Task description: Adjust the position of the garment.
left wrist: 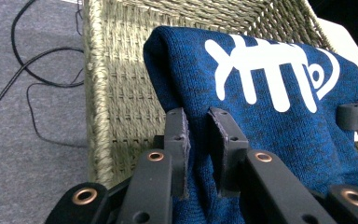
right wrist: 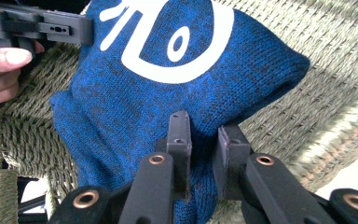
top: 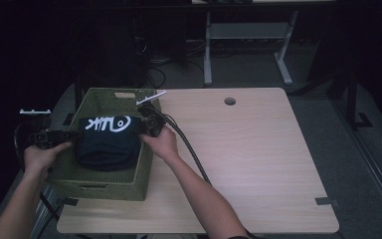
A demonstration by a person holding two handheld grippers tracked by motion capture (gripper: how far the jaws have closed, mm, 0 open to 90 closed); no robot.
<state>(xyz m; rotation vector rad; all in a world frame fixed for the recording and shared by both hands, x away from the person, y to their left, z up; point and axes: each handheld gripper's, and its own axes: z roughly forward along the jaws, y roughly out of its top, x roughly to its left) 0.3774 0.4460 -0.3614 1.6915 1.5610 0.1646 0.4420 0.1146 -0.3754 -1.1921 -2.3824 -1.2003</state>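
A folded dark blue knit garment point(top: 107, 142) with a white fish-skeleton print hangs over a green woven basket point(top: 97, 186) at the table's left side. My left gripper point(top: 73, 135) pinches the garment's left edge, and my right gripper point(top: 146, 124) pinches its right edge. In the left gripper view my gripper point(left wrist: 198, 135) is shut on a fold of the blue knit point(left wrist: 279, 135), with the basket wall point(left wrist: 116, 84) behind it. The right gripper view has my gripper point(right wrist: 205, 140) shut on the knit point(right wrist: 140, 102); the other gripper point(right wrist: 37, 25) holds the far edge.
The wooden table point(top: 258, 154) has a cable hole point(top: 230, 101) near its back edge. A white strip point(top: 150, 97) lies at the basket's far right corner. My right gripper's black cable point(top: 191, 152) trails across the table. Desk legs point(top: 208, 55) stand on the floor behind.
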